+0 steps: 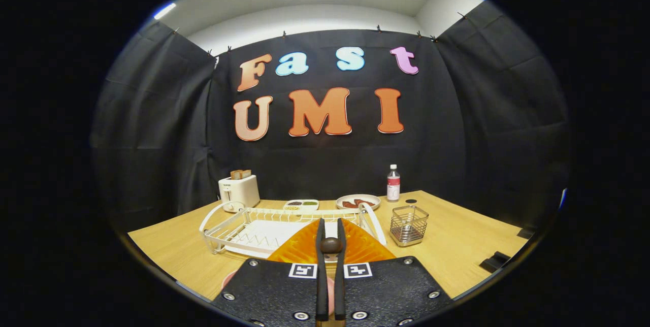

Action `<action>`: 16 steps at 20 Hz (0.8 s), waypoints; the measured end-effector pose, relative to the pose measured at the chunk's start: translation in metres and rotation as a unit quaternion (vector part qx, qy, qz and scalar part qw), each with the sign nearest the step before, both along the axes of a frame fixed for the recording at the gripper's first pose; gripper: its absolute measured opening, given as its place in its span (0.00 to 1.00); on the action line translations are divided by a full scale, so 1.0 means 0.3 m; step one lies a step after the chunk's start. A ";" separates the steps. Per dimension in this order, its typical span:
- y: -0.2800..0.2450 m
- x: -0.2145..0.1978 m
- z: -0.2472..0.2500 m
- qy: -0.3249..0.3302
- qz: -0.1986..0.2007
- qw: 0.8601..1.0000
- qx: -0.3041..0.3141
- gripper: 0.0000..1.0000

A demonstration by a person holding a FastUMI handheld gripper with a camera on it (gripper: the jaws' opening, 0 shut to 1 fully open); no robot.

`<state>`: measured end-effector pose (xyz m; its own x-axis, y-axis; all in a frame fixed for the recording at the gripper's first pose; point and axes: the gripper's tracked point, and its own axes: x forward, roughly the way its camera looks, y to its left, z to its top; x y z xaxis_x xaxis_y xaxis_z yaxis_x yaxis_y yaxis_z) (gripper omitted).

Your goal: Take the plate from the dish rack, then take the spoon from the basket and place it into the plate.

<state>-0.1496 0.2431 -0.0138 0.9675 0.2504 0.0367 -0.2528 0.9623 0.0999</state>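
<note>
Two fingers of the gripper (330, 230) are pressed together on a brown spoon (331, 244), over the orange plate (299, 251) lying before the white dish rack (238, 225); the wire basket (409, 224) stands right of it on the wooden table (457, 251).

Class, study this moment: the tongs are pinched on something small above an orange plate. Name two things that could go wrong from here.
1. The tongs are shut on a small brown spoon end; so narrow a grip may let it swivel or slip.
2. The orange plate lies close to the dish rack, so a careless release might send the spoon onto the rack or the table.
</note>
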 end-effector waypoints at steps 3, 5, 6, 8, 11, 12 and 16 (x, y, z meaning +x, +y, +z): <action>0.061 -0.025 -0.042 0.004 0.018 1.000 0.002 0.05; 0.097 -0.039 -0.071 0.008 0.029 1.000 0.002 0.05; 0.115 -0.041 -0.083 0.011 0.034 0.999 0.002 0.05; 0.143 -0.046 -0.113 0.019 0.043 0.999 0.007 0.05; 0.177 -0.049 -0.144 0.024 0.053 0.998 0.012 0.05; 0.184 -0.051 -0.148 0.023 0.056 0.998 0.011 0.05; 0.210 -0.051 -0.185 0.017 0.063 0.998 0.004 0.05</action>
<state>-0.1649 0.3062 -0.0694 0.9293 0.3693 0.0069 -0.3674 0.9225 0.1180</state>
